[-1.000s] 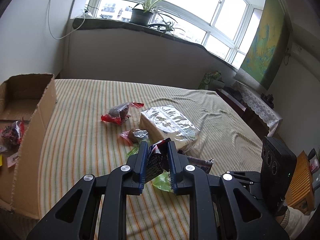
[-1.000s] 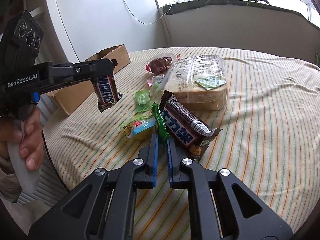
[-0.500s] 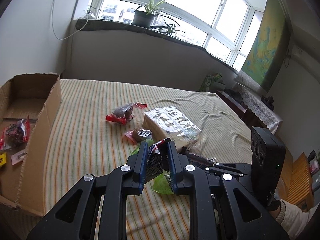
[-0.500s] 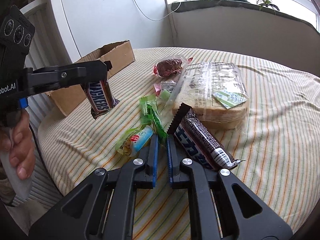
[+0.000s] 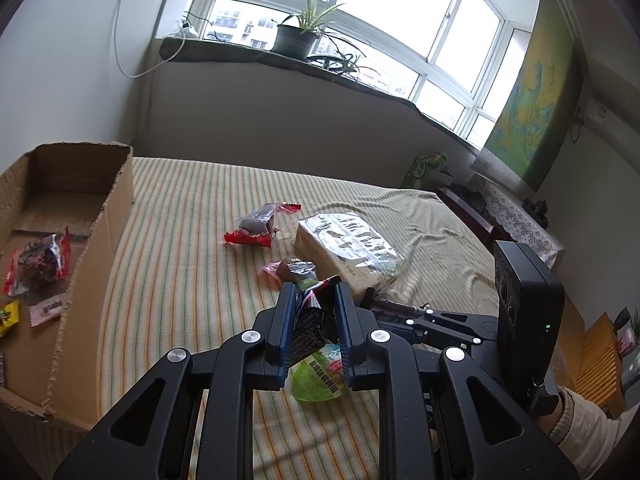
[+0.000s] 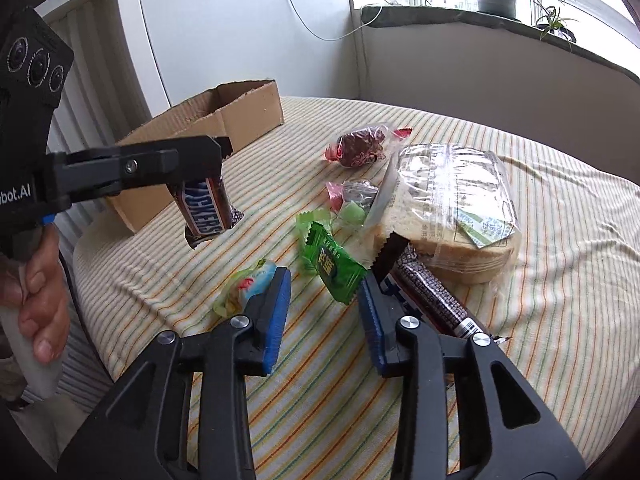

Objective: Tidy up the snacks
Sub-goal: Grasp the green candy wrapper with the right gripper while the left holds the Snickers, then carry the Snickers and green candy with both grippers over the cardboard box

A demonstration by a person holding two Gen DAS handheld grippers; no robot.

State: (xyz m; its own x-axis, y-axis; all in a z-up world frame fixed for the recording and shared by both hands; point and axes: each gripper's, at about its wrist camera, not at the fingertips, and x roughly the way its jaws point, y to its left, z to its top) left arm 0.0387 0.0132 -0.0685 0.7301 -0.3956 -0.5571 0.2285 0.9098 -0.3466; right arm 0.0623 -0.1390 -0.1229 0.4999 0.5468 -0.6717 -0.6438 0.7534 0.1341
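Snacks in crinkly wrappers lie scattered on our round table with its striped cloth (image 6: 540, 320), and one of them, a dark brown Snickers bar (image 6: 206, 214), hangs in the air pinched between the blue-padded fingers of our left gripper (image 5: 314, 312). From the right wrist view we see that bar lifted clear of the cloth, close to the near corner of the open brown cardboard box (image 6: 240, 120) at the table's left edge. Inside the box, the left wrist view shows a red-edged clear packet with a dark cake (image 5: 40, 260), a small pink sweet (image 5: 48, 308) and a yellow wrapper (image 5: 8, 316).

Our right gripper (image 6: 324, 304) is spread wide, low over the table. Between its fingers lies a green foil sachet (image 6: 334, 268); a pale green and blue jelly cup (image 6: 244, 286) sits just beside the left finger (image 6: 276, 308), and a long dark chocolate bar with a white and blue label (image 6: 432, 296) lies along the right finger, its end tucked against a clear bag of sliced bread (image 6: 452, 200). Farther back rest a second red-edged packet with a dark cake (image 6: 360, 146) and a small silver and pink sweet (image 6: 352, 194).
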